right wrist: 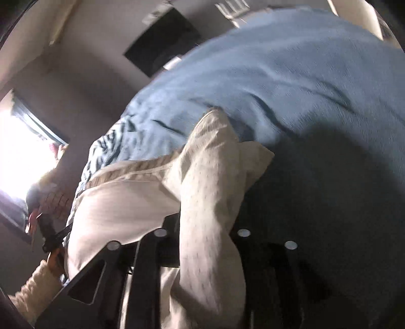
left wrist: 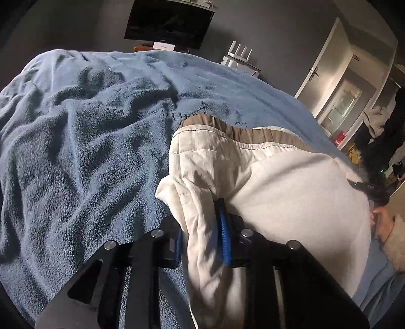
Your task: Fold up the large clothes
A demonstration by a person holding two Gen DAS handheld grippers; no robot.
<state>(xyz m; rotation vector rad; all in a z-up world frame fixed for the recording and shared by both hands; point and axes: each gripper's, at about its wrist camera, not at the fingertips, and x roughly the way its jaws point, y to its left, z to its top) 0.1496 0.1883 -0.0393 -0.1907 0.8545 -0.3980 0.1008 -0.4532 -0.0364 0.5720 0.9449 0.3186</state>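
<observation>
A large cream-white garment with a tan elastic waistband is held up over a blue fleece blanket on a bed. My left gripper is shut on a bunched edge of the garment, cloth pinched between its blue-padded fingers. In the right wrist view the same garment hangs across the frame, and my right gripper is shut on a folded edge of it. The blanket lies beyond. This view is motion-blurred.
A dark TV and a white router stand against the far wall beyond the bed. A door and hanging clothes are at the right. A bright window is at the left of the right wrist view.
</observation>
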